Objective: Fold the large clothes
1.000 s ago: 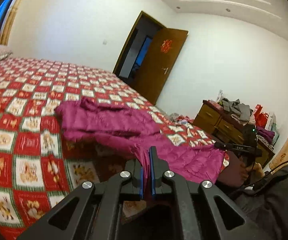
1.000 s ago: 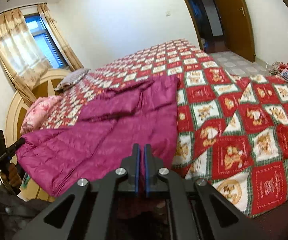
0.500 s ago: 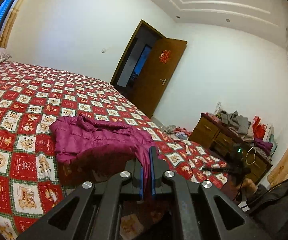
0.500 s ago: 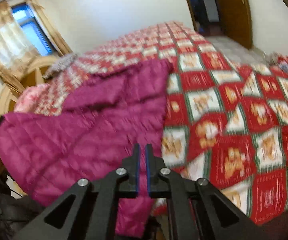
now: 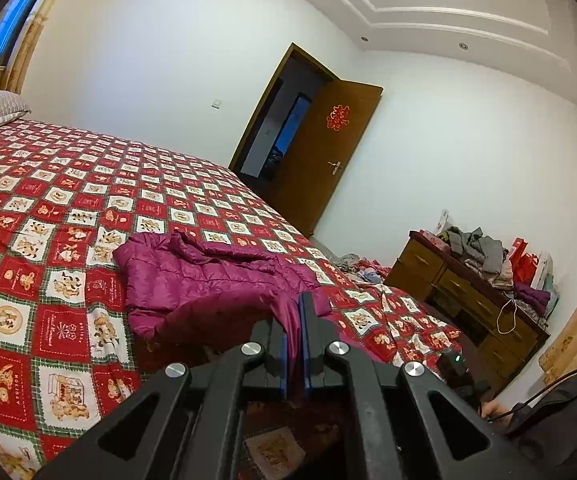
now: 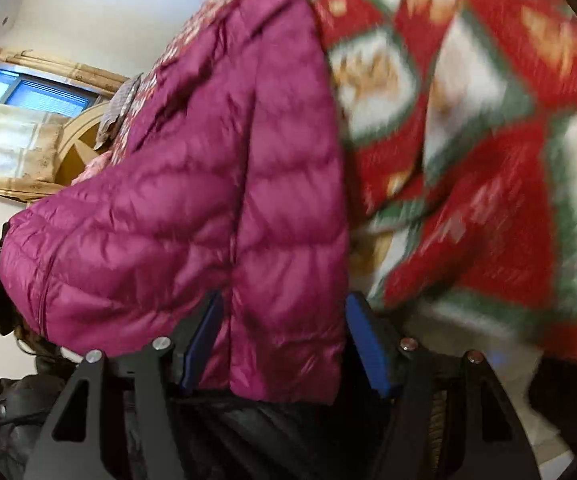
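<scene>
The left gripper (image 5: 301, 316) pinches the magenta puffer jacket's (image 5: 208, 280) near edge at the bed's (image 5: 48, 208) near side, anchoring it while the right gripper's (image 6: 284, 320) jaws are opening, hem loose between them.

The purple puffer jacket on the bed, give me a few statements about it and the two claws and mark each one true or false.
1. The left claw is shut on the purple jacket. True.
2. The right claw is clamped tight on the jacket. False: its jaws are opening, with the jacket's hem between them but the pads clear of it.
3. The jacket lies on a plain white sheet. False: it lies on a red, white and green patchwork bedspread.
4. The brown door stands open. True.
5. The dresser top is bare. False: clothes and bags are piled on it.
</scene>
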Available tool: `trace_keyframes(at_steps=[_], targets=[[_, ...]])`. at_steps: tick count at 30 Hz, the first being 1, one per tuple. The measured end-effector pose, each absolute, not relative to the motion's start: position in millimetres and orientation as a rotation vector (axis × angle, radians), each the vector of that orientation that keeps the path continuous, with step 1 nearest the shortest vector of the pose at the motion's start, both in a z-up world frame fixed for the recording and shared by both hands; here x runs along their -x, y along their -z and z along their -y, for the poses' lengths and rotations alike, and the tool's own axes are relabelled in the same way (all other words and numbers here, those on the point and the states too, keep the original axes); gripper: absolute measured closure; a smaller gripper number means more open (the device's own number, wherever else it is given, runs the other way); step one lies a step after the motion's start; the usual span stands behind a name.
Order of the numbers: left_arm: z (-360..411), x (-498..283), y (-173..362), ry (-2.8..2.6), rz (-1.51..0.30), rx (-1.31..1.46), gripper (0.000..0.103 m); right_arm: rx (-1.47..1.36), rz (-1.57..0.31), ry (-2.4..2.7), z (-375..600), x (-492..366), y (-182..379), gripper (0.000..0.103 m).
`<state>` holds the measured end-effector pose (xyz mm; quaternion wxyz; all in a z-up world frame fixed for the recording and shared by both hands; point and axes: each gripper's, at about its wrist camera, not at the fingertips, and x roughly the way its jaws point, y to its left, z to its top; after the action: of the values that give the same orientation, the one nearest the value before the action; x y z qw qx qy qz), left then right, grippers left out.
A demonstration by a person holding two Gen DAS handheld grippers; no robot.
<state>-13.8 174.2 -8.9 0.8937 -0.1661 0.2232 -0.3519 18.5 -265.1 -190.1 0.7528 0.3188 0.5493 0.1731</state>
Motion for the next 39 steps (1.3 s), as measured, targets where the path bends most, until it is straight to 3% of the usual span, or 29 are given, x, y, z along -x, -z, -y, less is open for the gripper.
trace_keyframes(at_steps=[9,10,11,12,14,29,39], targets=[[-178.3,13.9,11.6,0.726,-0.463,0.359,0.099,-0.894,-1.245,-0.442,264.9,-15.5,234.5,0.035],[-179.6,14.2,12.0,0.725,-0.462,0.364,0.099,-0.895,-1.243,-0.456,264.6,-15.0,233.5,0.045],[-180.1,14.0,12.1,0.724,-0.462,0.367,0.099,-0.882,-1.239,-0.469,264.4,-15.1,230.5,0.076],[-180.6,13.5,12.5,0.724,-0.462,0.37,0.099,-0.836,-1.23,-0.481,262.6,-14.5,222.4,0.087],[-180.7,13.9,12.8,0.724,-0.46,0.375,0.099,-0.765,-1.212,-0.469,262.6,-12.4,210.1,0.092],[-179.0,-35.0,-8.6,0.658,-0.443,0.397,0.099,-0.667,-0.759,-0.485,303.8,-69.6,47.3,0.094],[-166.1,-151.7,-9.0,0.516,-0.517,0.335,0.099,-0.541,-0.659,-0.373,288.7,-204.2,11.2,0.094]])
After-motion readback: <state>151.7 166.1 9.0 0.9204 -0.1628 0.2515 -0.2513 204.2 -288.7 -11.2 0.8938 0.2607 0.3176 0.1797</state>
